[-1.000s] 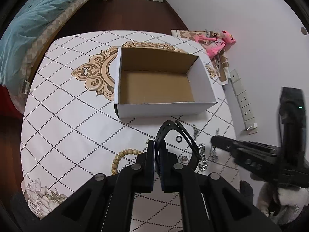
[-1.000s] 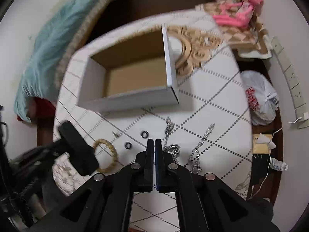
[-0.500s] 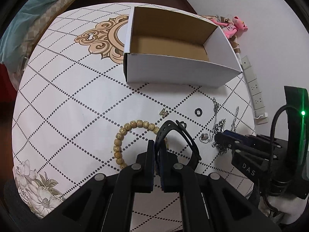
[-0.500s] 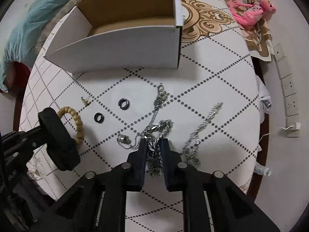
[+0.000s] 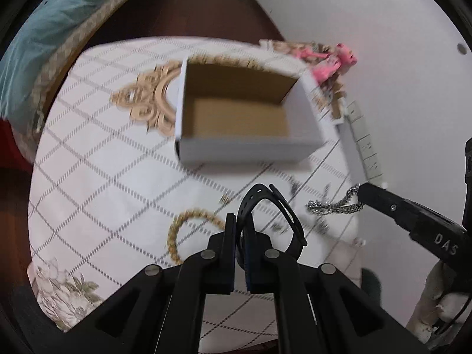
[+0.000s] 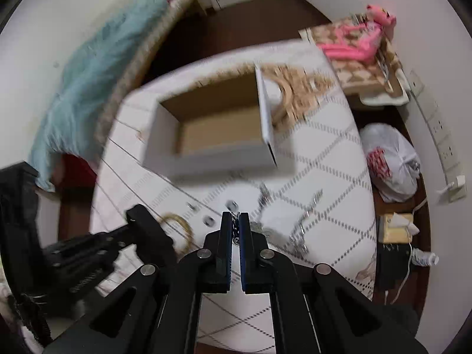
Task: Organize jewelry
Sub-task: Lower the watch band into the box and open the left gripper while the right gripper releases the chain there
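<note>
Two tools were each closed on a piece short of the box (image 5: 247, 147): left tool (image 5: 241, 227) pinched a stiff black strap (image 5: 283, 209), right tool (image 6: 235, 227) a limp, slippery silver chain (image 5: 333, 206), best gripped mid-length.

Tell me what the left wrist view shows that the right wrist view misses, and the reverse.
Only the left wrist view shows the black strap clamped in the left gripper and the silver chain hanging in full from the right gripper. Only the right wrist view shows the white plastic bag on the floor and two dark rings on the tablecloth. Both show the open cardboard box, apparently empty, the beaded bracelet and the pink toy.
</note>
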Motion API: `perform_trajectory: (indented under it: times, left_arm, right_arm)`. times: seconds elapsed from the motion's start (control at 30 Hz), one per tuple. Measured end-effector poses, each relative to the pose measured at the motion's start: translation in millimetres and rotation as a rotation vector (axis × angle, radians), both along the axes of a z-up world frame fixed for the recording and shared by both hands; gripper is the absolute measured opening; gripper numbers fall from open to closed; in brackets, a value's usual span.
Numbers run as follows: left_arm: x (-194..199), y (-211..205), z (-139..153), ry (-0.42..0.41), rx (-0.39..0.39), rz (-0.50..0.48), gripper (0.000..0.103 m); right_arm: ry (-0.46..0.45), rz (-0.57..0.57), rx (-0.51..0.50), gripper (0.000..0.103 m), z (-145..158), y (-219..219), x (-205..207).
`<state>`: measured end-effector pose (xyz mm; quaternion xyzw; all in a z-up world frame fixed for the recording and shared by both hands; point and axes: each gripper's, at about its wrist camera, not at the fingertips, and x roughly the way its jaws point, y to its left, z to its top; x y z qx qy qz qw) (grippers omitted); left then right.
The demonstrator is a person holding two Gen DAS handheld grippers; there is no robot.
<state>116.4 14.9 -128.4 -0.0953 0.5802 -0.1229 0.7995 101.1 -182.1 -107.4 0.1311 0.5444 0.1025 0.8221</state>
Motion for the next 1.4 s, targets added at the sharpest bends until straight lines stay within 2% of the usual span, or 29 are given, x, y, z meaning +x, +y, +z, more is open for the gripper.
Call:
perform_trajectory:
  times: [0.2,0.33,0.53,0.63,0.73,0.77,0.83,0.87,0.9,0.93,1.0,1.03,1.07,1.1,1.2,1.27,1.4]
  left_arm:
    - [41.5,-2.6,40.7,-0.077,-0.036,-0.013,0.002]
    - [79.3,-4.7,45.8,-0.092,-0.012,-0.028,0.002]
    - [124.0,-1.4,24.7,-0.052,0.005,-0.044,0.003]
    - [142.9,-1.6,9.5,-0.001,0.014,-0.043,0.006]
    - [159.6,-3.2,-7.5,0.066,0.067,-0.036,0.011]
    - [162.9,-3.7,-11.0,0.078,0.074,-0.034,0.016]
    - [167.3,-3.3,-12.5,0.069,0.098,-0.029,0.039]
    - [167.5,-2.4,-10.8,0.062,0.103,-0.022,0.069]
    - [167.6,-0.1,-8.4,0.048,0.103,-0.009,0.090]
    - [167.2,2.6,-5.9,0.036,0.093,0.001,0.092]
    - [166.2,7.5,-3.7,0.037,0.103,0.021,0.092]
    - [165.7,9.6,-2.6,0.034,0.116,0.030,0.093]
    - [165.0,10.2,-1.1,0.025,0.134,0.036,0.096]
    - [162.4,12.0,0.2,0.010,0.154,0.043,0.100]
    - [152.0,19.6,1.8,-0.038,0.204,0.079,0.101]
    - [141.8,24.0,-0.1,-0.063,0.244,0.106,0.101]
    - [123.8,29.3,-11.1,-0.066,0.274,0.134,0.102]
  right_arm:
    - [-0.110,0.009,0.048,0.004,60.2,5.0,35.8]
    - [-0.133,0.016,0.046,0.004,73.1,11.7,69.5]
    - [-0.047,0.014,0.038,0.004,43.0,17.7,123.7]
    - [0.012,0.018,0.047,0.004,16.7,19.2,143.5]
    - [0.063,0.018,0.047,0.004,-2.6,20.4,162.2]
    - [0.081,0.012,0.051,0.005,-7.2,19.2,166.4]
    - [0.114,0.009,0.050,0.006,-15.9,17.9,174.7]
    - [0.126,0.013,0.051,0.006,-18.7,16.8,176.4]
    - [0.132,0.012,0.043,0.006,-21.2,16.2,177.0]
    - [0.135,0.018,0.038,0.008,-21.3,16.3,176.4]
    - [0.142,0.019,0.011,0.030,-23.3,14.4,174.5]
    - [0.141,0.018,0.000,0.057,-22.0,12.8,173.6]
    - [0.139,0.015,-0.022,0.080,-21.8,11.8,172.0]
    - [0.130,0.013,-0.059,0.086,-21.0,11.9,169.5]
    - [0.114,0.014,-0.234,0.090,-24.5,18.2,158.6]
    - [0.103,0.024,-0.304,0.101,-31.2,23.2,149.6]
    - [0.101,0.040,-0.380,0.101,-48.7,34.3,133.1]
